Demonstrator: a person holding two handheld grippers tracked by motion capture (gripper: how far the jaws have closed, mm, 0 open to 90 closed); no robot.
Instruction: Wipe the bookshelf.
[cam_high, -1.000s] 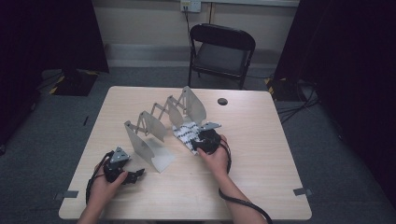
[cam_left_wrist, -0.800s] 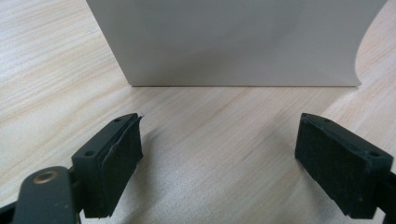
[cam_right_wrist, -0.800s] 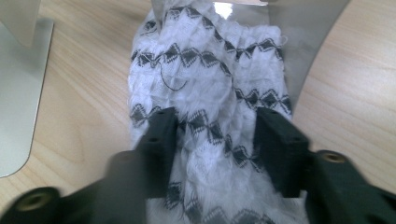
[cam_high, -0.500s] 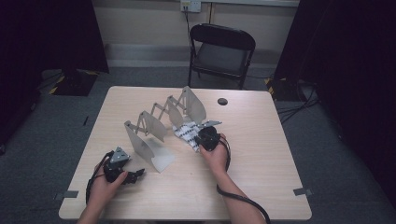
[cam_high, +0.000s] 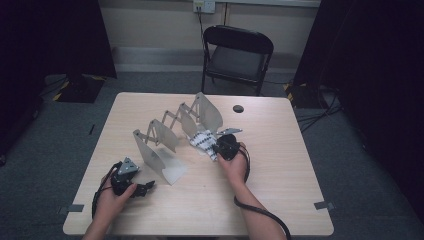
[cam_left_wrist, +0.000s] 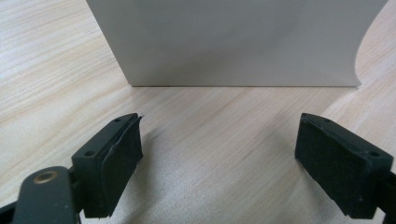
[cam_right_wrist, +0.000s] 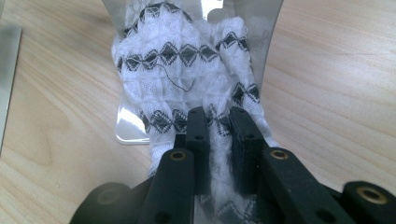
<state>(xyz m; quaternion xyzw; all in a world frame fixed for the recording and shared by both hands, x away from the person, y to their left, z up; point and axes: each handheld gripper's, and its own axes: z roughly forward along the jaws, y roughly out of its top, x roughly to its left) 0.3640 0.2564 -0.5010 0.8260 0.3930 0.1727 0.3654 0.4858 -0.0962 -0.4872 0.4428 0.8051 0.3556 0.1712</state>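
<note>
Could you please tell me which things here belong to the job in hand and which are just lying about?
In the job: white patterned cloth; right gripper, fingers pinching it; metal folding rack.
Lying about: small dark disc; folding chair; left gripper, open, idle.

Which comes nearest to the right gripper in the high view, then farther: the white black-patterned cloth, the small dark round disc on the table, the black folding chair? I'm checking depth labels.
1. White black-patterned cloth: pinched in the right gripper, just to its left.
2. Small dark round disc: on the table beyond the gripper.
3. Black folding chair: on the floor past the table's far edge.
</note>
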